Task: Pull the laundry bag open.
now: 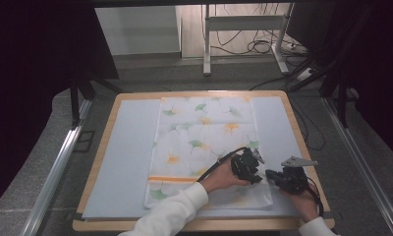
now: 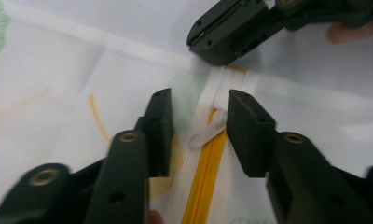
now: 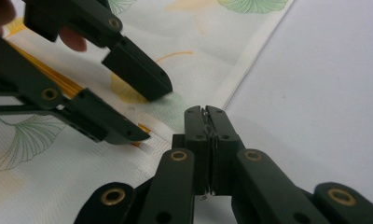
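Two grippers meet at the 5 o'clock corner of a ginkgo-printed pouch (image 1: 204, 142) lying flat mid-table (image 1: 126, 162). The right gripper (image 3: 208, 116) is clenched at the fabric's edge, apparently anchoring it. The left gripper (image 2: 198, 128) is spread wide, straddling the white zipper pull (image 2: 207, 131) at the orange zipper's (image 2: 203, 182) end, seemingly ready to pinch it.

Tabletop (image 1: 111, 147): wooden rim, pale blue mat (image 1: 128, 162) covering most of it. White cloth bag (image 1: 204, 142) with green and orange leaf print lies flat on mat, centre-right, orange zipper (image 1: 172, 179) near its near end.
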### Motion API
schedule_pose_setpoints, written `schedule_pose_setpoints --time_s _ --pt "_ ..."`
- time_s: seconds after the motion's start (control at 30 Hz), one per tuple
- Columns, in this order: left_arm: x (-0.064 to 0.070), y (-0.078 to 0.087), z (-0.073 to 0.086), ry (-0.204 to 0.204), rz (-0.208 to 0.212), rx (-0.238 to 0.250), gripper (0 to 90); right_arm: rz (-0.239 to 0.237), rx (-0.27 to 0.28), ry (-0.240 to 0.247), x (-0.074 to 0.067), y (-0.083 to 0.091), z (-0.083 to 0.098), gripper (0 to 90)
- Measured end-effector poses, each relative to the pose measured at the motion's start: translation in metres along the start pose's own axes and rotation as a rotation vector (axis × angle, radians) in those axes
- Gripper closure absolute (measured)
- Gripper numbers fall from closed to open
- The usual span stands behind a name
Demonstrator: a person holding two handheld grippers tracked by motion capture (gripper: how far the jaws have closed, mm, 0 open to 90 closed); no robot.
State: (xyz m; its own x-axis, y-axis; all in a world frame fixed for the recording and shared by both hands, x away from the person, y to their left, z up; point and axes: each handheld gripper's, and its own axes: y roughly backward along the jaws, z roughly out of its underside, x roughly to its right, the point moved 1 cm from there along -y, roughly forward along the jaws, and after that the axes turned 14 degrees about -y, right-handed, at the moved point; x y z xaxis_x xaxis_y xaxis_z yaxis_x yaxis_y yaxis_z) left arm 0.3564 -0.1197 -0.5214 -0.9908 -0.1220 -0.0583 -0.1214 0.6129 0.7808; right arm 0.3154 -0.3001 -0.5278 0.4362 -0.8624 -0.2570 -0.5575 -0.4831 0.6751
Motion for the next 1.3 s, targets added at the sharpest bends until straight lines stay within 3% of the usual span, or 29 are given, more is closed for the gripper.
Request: schedule_pose_setpoints --time_s 0.17,0.23,0.33,0.4,0.53,0.87,1.0,1.17,1.23,1.3 --pt "-0.005 0.004 0.008 0.009 0.016 0.010 64.4 0.000 -0.003 0.002 0.000 -0.001 0.000 87.6" --pt "-0.003 0.003 0.007 -0.004 0.020 0.016 68.0 0.003 -0.006 0.002 0.000 -0.001 0.000 87.6" --pt "0.005 0.002 0.004 -0.070 0.006 0.002 70.0 0.003 -0.006 0.000 0.000 -0.002 0.000 87.6" --pt "0.005 0.002 0.002 -0.055 -0.001 -0.011 71.0 0.002 -0.008 -0.001 0.000 -0.002 0.000 87.6" --pt "0.005 0.004 0.003 -0.079 -0.007 -0.009 80.3 0.003 -0.006 0.000 0.000 -0.002 0.000 87.6" --pt "0.009 0.007 0.003 -0.121 -0.036 0.003 84.9 0.002 -0.007 -0.002 0.000 -0.002 0.000 87.5" --pt "0.008 0.008 0.006 -0.107 -0.017 0.004 85.2 0.001 -0.006 0.000 0.000 -0.002 0.000 87.5" --pt "0.005 0.009 0.011 -0.070 0.044 0.031 84.3 0.000 -0.006 0.001 0.001 -0.002 -0.001 87.4" --pt "0.005 0.008 0.011 -0.071 0.074 0.037 83.6 -0.001 -0.006 0.000 0.001 -0.002 -0.001 87.3" --pt "0.007 0.006 0.010 -0.073 0.076 0.034 83.2 -0.001 -0.006 0.000 0.001 -0.002 -0.001 87.2"
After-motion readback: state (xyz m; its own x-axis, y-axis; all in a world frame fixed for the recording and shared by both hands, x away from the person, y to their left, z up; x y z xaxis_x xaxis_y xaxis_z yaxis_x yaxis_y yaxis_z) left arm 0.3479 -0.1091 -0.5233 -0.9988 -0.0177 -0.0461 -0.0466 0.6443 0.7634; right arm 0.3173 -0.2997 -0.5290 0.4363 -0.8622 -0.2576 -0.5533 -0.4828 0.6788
